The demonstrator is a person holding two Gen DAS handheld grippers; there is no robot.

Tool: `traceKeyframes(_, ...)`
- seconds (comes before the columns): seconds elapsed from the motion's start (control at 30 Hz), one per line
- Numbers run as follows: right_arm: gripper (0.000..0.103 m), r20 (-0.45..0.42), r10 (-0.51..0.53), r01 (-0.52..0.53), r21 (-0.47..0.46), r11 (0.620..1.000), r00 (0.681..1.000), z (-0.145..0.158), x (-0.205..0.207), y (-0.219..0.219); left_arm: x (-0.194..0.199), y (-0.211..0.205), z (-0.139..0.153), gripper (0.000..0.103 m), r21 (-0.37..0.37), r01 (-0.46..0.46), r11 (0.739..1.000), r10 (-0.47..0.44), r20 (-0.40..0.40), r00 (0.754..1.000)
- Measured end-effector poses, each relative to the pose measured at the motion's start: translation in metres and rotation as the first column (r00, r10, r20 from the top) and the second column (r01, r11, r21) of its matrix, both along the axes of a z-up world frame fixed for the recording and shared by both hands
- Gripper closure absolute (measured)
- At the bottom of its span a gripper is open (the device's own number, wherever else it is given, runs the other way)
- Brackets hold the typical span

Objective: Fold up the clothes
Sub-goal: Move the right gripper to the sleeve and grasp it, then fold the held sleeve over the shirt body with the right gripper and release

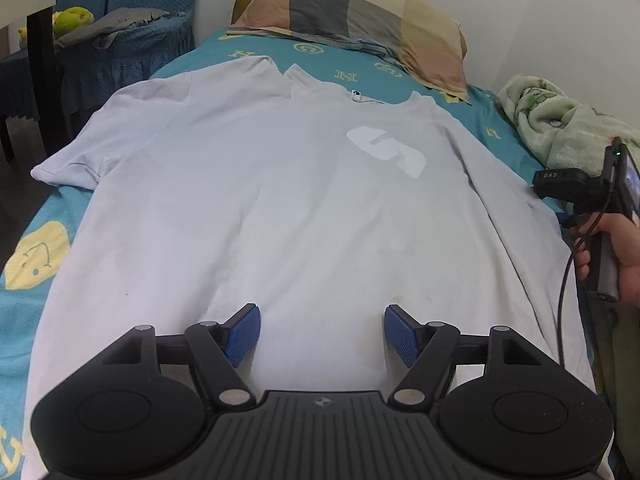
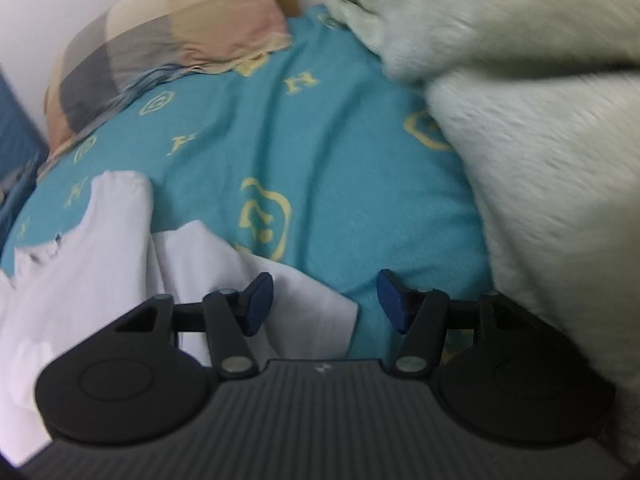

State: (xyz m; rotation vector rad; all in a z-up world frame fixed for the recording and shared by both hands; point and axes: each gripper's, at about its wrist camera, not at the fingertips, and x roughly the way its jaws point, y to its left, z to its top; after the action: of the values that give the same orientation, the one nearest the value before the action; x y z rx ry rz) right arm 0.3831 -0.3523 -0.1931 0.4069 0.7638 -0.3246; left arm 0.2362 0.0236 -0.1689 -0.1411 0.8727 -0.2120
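T-shirt (image 1: 280, 208): white, short-sleeved, spread flat and face up along the bed, collar toward the pillow (image 1: 356, 20); white logo (image 1: 386, 152) printed on the chest; faint creases down the body, one sleeve (image 1: 76, 160) reaching the bed's edge.
Bedsheet (image 1: 360, 76): teal, yellow motifs.
Blanket (image 1: 560, 124): pale green, fleecy, bunched by the wall.
Left gripper (image 1: 322, 334): over the shirt's lower part, jaws apart, nothing between them.
Right gripper (image 2: 325, 302): jaws apart, empty, above the other sleeve's (image 2: 280, 300) end and sheet.
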Motion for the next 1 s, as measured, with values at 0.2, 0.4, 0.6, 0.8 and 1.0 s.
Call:
traceKeyframes(0.2,0.098,-0.031,0.039,-0.041,-0.09,0.995,0.999,0.011,0.006,0.011,0.001,0.01,0.004,0.032,-0.07,-0.03,0.997,0.029,-0.007,1.0)
traceKeyframes(0.4,0.098,0.046,-0.016,0.028,-0.267,0.963,0.999,0.075,-0.005,-0.003,0.002,0.022,0.014,0.033,-0.098,-0.071,0.993,0.072,0.008,0.997)
traceKeyframes(0.6,0.098,0.056,-0.028,0.045,-0.334,0.941,0.998,0.127,-0.005,-0.009,0.005,0.031,0.02,0.034,-0.133,-0.105,0.986,0.107,0.011,0.994)
traceKeyframes(0.8,0.098,0.089,0.063,-0.042,-0.221,0.974,0.994,0.168,-0.005,0.054,0.004,0.042,0.038,0.034,-0.166,-0.108,0.98,0.117,0.05,0.992)
traceKeyframes(1.0,0.098,0.083,0.229,-0.216,-0.141,0.966,0.97,0.175,0.003,0.161,-0.001,0.06,0.049,0.034,-0.192,-0.131,0.973,0.148,0.079,0.986)
